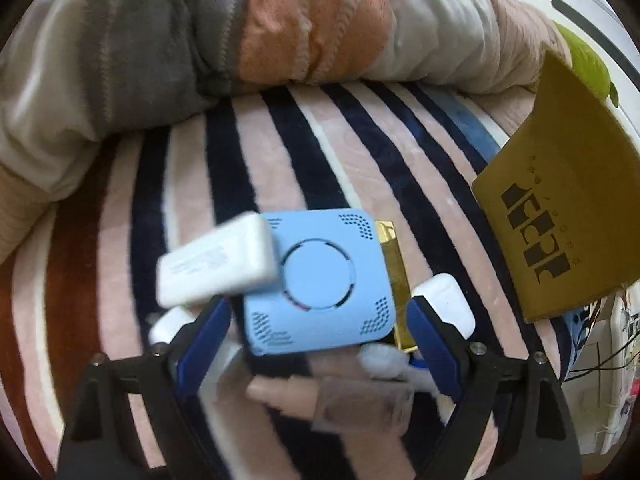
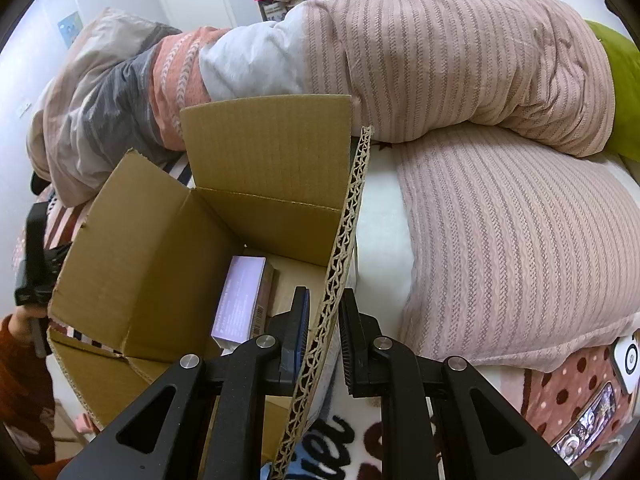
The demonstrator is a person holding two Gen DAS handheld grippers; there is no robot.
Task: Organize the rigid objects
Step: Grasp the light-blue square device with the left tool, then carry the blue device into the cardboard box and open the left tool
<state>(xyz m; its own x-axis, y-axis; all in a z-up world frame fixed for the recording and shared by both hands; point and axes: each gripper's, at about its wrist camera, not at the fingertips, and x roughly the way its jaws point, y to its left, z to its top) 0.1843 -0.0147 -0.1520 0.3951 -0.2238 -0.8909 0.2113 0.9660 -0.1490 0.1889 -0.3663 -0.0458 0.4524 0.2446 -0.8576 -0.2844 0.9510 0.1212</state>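
Black fingers [image 1: 204,344] with blue pads, silver screws.

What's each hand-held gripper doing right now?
Left hand-held gripper: open around the blue box.
Right hand-held gripper: straddles the cardboard flap; grip unclear.

Lt-blue square device [image 1: 318,284], white charger [image 1: 218,266], navy/pink striped blanket [image 1: 280,160], brown cardboard box [image 2: 168,240].
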